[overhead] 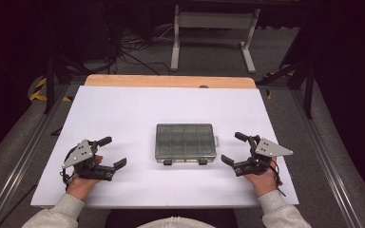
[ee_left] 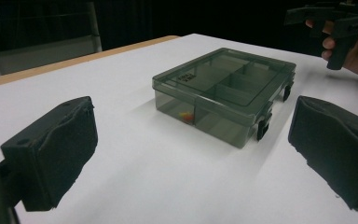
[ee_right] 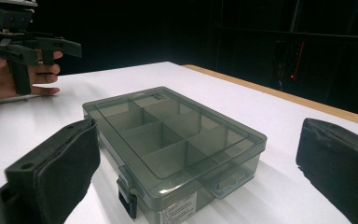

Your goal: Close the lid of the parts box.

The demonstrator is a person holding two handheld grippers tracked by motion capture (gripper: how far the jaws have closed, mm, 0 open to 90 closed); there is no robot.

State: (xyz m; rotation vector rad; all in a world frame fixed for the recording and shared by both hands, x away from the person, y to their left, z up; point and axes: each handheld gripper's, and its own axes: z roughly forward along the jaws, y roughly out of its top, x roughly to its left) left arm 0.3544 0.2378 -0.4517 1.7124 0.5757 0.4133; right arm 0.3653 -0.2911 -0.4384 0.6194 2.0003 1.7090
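A smoky grey see-through compartment box (overhead: 185, 141) lies shut in the middle of the white table top (overhead: 123, 109), its two black latches facing the person. In the left gripper view the box (ee_left: 226, 91) shows a small red and yellow item inside a near compartment. My left gripper (overhead: 115, 153) rests on the table to the left of the box, open and holding nothing. My right gripper (overhead: 231, 148) rests to the right of the box, open with nothing between its jaws. The box (ee_right: 172, 140) sits close ahead in the right gripper view.
The white top ends at a wooden strip (overhead: 170, 81) along the far edge. Beyond it stand a white table frame (overhead: 214, 33) and loose cables on the floor. Metal rails (overhead: 330, 156) run along both sides of the table.
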